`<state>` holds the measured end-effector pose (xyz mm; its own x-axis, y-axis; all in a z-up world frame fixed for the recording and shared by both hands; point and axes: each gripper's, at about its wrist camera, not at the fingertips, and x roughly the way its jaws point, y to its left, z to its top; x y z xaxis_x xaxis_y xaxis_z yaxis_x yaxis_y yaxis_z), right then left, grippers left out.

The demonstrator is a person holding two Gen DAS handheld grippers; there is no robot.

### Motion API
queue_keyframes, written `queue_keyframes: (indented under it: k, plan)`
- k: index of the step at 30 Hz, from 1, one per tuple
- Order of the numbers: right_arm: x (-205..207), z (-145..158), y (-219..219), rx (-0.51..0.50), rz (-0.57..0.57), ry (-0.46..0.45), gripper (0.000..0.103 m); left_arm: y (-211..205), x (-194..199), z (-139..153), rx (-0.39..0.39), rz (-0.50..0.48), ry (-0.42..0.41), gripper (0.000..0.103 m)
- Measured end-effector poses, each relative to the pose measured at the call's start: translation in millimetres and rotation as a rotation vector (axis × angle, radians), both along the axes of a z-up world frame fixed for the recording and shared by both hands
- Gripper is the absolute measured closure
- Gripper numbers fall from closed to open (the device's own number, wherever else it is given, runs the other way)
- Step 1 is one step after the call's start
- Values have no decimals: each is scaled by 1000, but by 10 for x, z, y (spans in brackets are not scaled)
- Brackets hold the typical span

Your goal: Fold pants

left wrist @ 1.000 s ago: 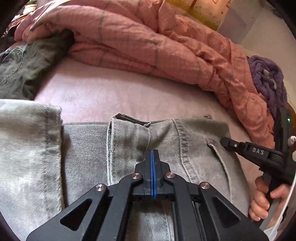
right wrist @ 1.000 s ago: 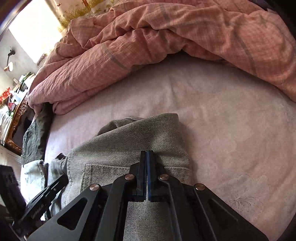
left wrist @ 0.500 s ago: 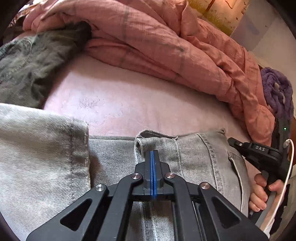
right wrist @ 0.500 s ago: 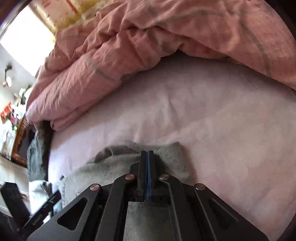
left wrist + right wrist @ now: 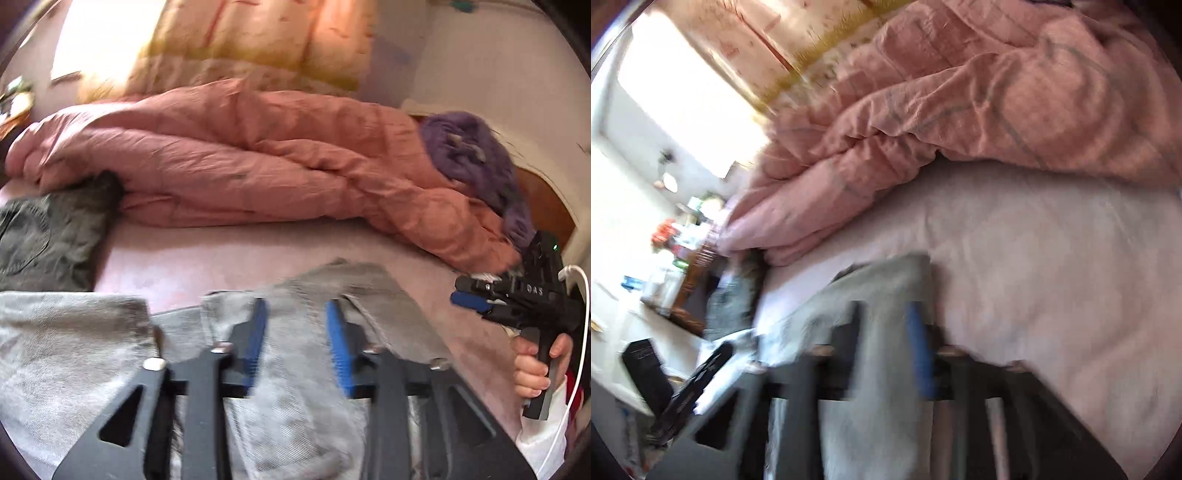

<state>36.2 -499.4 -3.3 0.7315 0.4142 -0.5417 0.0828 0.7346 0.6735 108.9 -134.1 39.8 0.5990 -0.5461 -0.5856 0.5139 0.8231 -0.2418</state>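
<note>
The light grey jeans [image 5: 303, 417] lie folded on the pink sheet [image 5: 207, 258], with a leg end at the left. My left gripper [image 5: 297, 328] hovers over their far edge. Its jaws are opening, and the blue pads [image 5: 258, 332] stand apart with the denim lying flat below, not pinched. In the blurred right wrist view, my right gripper [image 5: 886, 321] is also opening above the jeans [image 5: 879, 280], with no cloth pressed between its pads. The right gripper [image 5: 458, 293] also shows at the bed's right side, held by a hand [image 5: 532, 365].
A bunched pink quilt [image 5: 258, 166] runs along the far side of the bed. A purple fluffy item [image 5: 472, 155] lies at its right end. Dark green trousers [image 5: 40, 240] lie at the left. The left gripper [image 5: 716, 356] shows low left, and a cluttered shelf [image 5: 672, 273] stands beyond the bed.
Both grippers were shut on the jeans' far edge. Now both have opened and let go, and both have lifted and pulled back, so the views tilt up toward the quilt.
</note>
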Motion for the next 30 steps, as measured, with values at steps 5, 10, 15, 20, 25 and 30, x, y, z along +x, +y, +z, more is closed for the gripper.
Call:
queue_keyframes:
  k: [5, 10, 15, 20, 25, 30]
  plan:
    - [-262, -411, -73, 211, 44, 42, 51, -211, -86, -157, -5, -97, 82, 56]
    - [-103, -688, -111, 257, 74, 112, 51, -356, -109, -473, 105, -71, 152, 56]
    - [156, -715, 172, 200, 208, 121, 51, -359, -165, -477, 108, -67, 138, 55]
    - [339, -740, 314, 208, 147, 103, 52, -215, -158, -392, 65, -54, 132, 55]
    - [276, -796, 174, 408, 193, 47, 79, 251, -298, -77, 12, -13, 66, 55]
    - [144, -217, 470, 243, 161, -22, 86, 826, -373, 276, 64, 73, 16, 54]
